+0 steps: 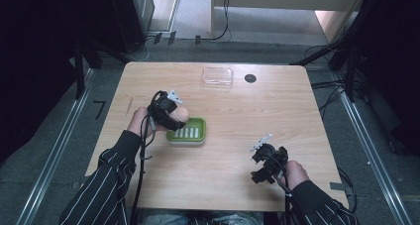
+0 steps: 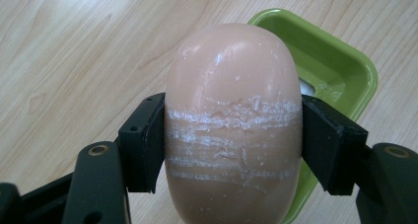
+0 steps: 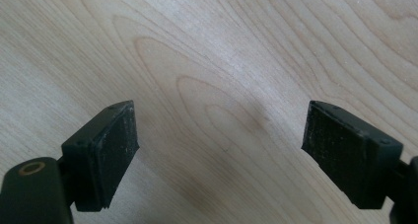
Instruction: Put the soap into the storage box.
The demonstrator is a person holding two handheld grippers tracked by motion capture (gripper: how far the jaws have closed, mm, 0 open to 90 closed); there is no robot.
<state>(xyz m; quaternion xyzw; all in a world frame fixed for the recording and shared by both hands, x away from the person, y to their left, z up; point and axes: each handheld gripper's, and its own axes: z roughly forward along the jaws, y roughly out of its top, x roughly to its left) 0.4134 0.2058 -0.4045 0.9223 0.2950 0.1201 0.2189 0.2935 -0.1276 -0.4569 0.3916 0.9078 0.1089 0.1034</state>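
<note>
A pale pink oval soap bar (image 2: 231,120) with white scrape marks sits clamped between the two black jaws of my left gripper (image 1: 174,115). In the high view the soap bar (image 1: 181,113) hangs over the left rim of a green soap dish (image 1: 199,133) with a white ribbed insert. The green dish (image 2: 328,61) lies just behind and to the right of the soap in the left gripper view. My right gripper (image 3: 219,150) is open over bare wood. In the high view that right gripper (image 1: 261,158) stays near the table's front right, away from the dish.
A clear plastic lid or box (image 1: 217,76) lies near the far edge of the wooden table (image 1: 277,111), beside a round black grommet (image 1: 250,78). Cables trail from both grippers toward the person. Dark equipment stands and floor cables surround the table.
</note>
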